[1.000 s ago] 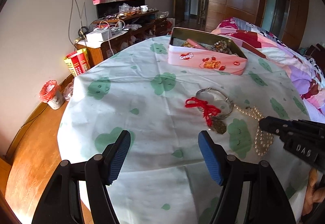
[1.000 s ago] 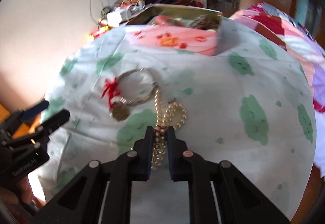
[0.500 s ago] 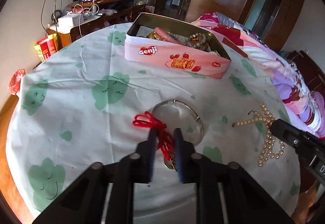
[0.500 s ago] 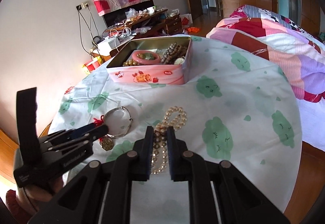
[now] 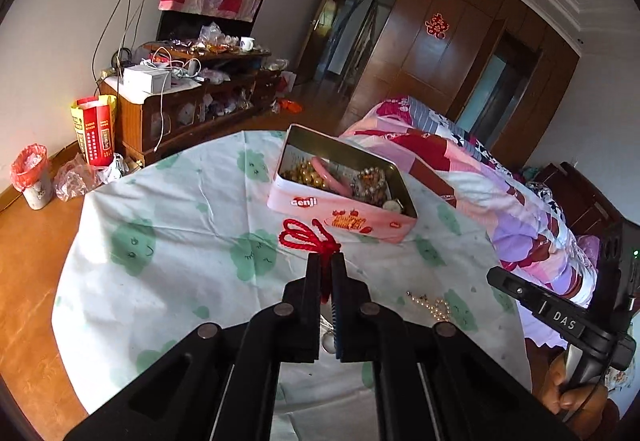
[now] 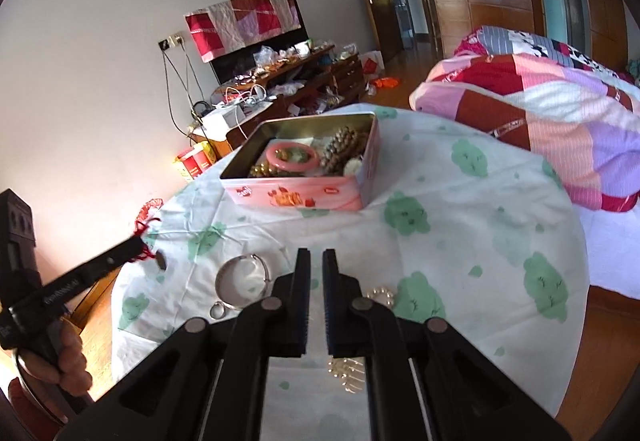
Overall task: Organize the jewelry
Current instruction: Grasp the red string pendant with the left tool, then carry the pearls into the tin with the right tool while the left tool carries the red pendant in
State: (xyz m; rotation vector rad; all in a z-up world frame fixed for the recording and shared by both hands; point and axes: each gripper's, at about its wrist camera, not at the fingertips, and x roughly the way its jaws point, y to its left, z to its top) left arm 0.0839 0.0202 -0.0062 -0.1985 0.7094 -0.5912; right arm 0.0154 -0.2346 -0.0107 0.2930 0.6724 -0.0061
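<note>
**Red Cord Lifted as Jewelry Is Sorted Into Tin**

A red cord necklace (image 5: 310, 239) is pinched between the fully closed fingers of the left gripper (image 5: 326, 261), its looped end standing clear above the table (image 5: 192, 209); the right wrist view shows a small dark pendant (image 6: 160, 259) dangling from the cord off the cloth. The left fingers have just closed on the cord. A silver bangle (image 6: 241, 279) lies flat on the green-patterned tablecloth, a small ring (image 6: 218, 309) just beside it. The right gripper (image 6: 316, 261) has its fingers drawn together with only a narrow slit between the pads; a pearl necklace (image 6: 382, 295) shows partly behind and below them, and whether the pads actually pinch it cannot be told from these views. In the left wrist view a few pearls lie on the cloth near the right gripper. Farther back on the table stands an open pink Genji tin (image 5: 344, 219), already containing a pink bangle (image 6: 292, 157), gold beads and a beaded bracelet. A person's hand (image 6: 70, 357) holds the left gripper's handle. A bed with a patchwork quilt (image 6: 540, 113) sits beside the table.
</note>
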